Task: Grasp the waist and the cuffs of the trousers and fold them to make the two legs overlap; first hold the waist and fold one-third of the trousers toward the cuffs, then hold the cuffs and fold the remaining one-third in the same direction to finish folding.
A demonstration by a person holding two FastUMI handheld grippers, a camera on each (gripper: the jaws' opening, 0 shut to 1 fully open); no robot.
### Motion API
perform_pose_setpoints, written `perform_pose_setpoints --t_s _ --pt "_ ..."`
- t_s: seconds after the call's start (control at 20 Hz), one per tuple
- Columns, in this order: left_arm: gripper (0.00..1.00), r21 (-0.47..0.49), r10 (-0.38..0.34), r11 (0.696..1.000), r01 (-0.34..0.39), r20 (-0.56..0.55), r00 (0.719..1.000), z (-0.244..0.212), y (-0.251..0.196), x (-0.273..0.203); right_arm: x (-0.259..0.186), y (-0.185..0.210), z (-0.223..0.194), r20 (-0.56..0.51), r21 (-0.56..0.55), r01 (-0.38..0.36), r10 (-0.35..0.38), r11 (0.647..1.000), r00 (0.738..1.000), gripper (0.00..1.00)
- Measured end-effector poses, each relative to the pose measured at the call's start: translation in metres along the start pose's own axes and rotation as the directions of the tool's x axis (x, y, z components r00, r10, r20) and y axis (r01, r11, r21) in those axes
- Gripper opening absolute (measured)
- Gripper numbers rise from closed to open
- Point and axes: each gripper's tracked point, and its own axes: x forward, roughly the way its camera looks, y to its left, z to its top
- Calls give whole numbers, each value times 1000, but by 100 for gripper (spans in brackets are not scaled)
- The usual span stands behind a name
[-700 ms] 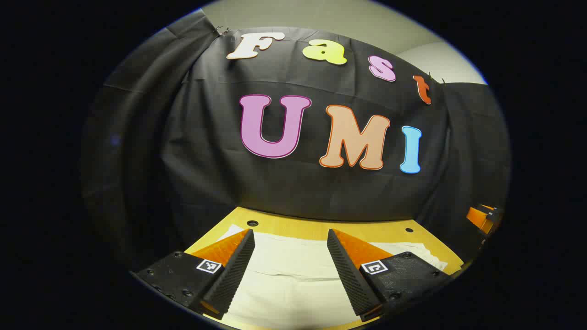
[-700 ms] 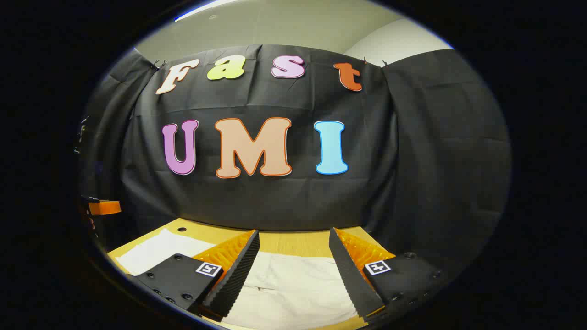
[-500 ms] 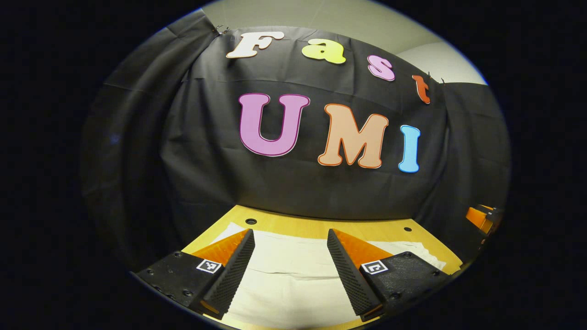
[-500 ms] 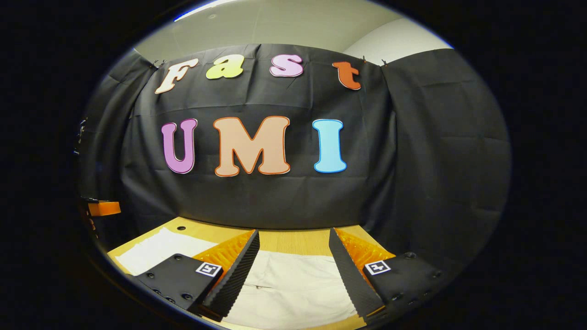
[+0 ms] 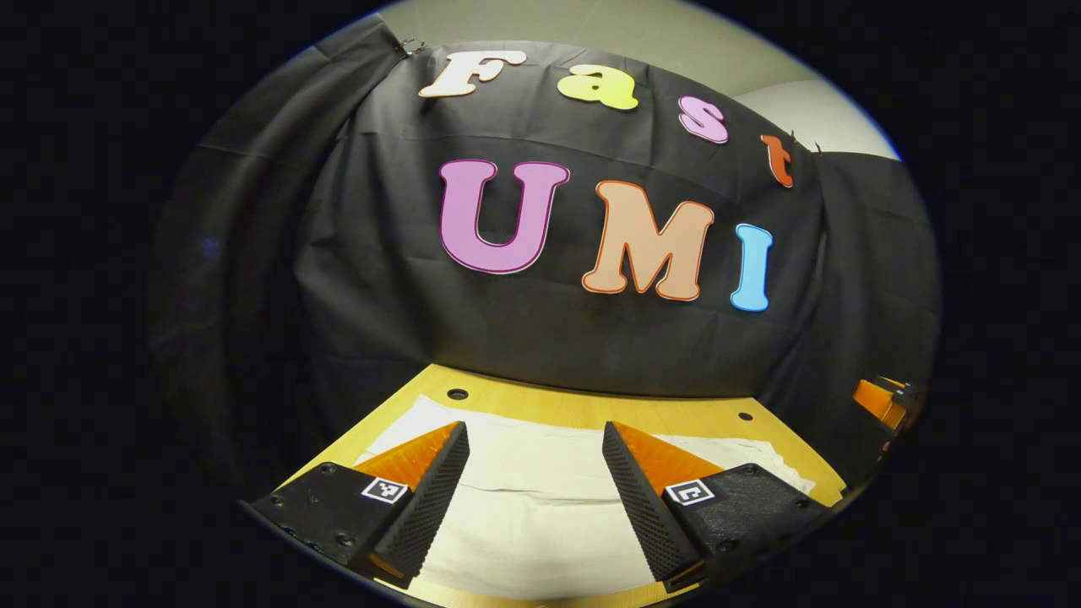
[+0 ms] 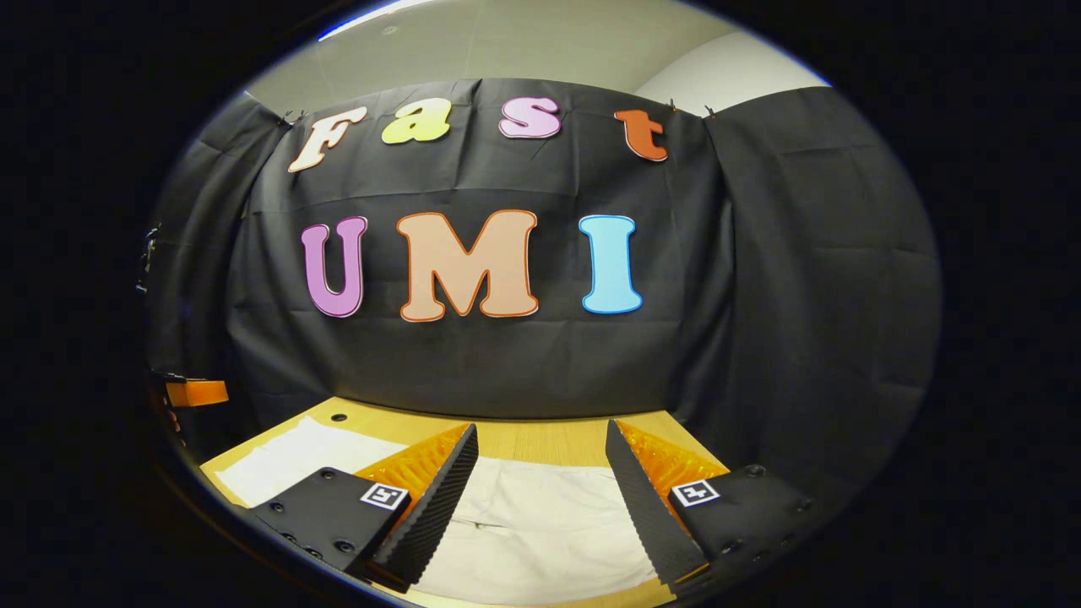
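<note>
Cream-white trousers (image 5: 540,498) lie flat across a wooden table (image 5: 591,409) in the left gripper view. My left gripper (image 5: 534,435) hovers above the cloth, open, with nothing between its fingers. The same trousers (image 6: 540,523) spread below my right gripper (image 6: 540,435) in the right gripper view. It is open too and holds nothing. At the far right edge of the left gripper view a bit of the other gripper (image 5: 878,399) shows. A similar bit of the left gripper (image 6: 196,393) sits at the far left of the right gripper view.
The table (image 6: 540,439) ends at the black cloth wall close behind the trousers. Two small round holes (image 5: 458,394) (image 5: 745,416) mark its far edge. Bare wood shows between the trousers and the wall.
Both views have tilted down a little, so more of the table and trousers shows. Both grippers stay open.
</note>
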Motion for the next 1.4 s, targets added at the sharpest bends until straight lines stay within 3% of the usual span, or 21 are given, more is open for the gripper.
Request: perform_pose_setpoints --t_s 0.4,0.6,0.75,0.95,1.1,1.35,1.4 --pt "94 46 4 999 -3 -25 1000 -8 5 2 3 2 -2 -5 -10 -7 6 1000 1000 97" --pt "94 107 -64 991 76 -111 992 -36 1 3 3 4 -8 -21 -9 -11 11 1000 1000 97" --pt "94 152 -154 970 188 -210 965 -66 -10 -1 3 4 -15 -41 -20 -8 7 1000 999 97" --pt "94 186 -272 915 358 -372 888 -96 -20 -13 3 4 -21 -66 -19 -7 6 1000 998 97" --pt "94 232 -312 851 471 -499 809 -117 -9 -27 5 5 -23 -79 -36 -8 5 999 997 97" --pt "94 334 -285 668 665 -711 643 -177 37 -51 7 11 -36 -111 -45 -8 3 999 994 97" --pt "89 340 -271 628 700 -747 607 -188 45 -55 7 11 -38 -117 -47 -3 -2 999 993 98"
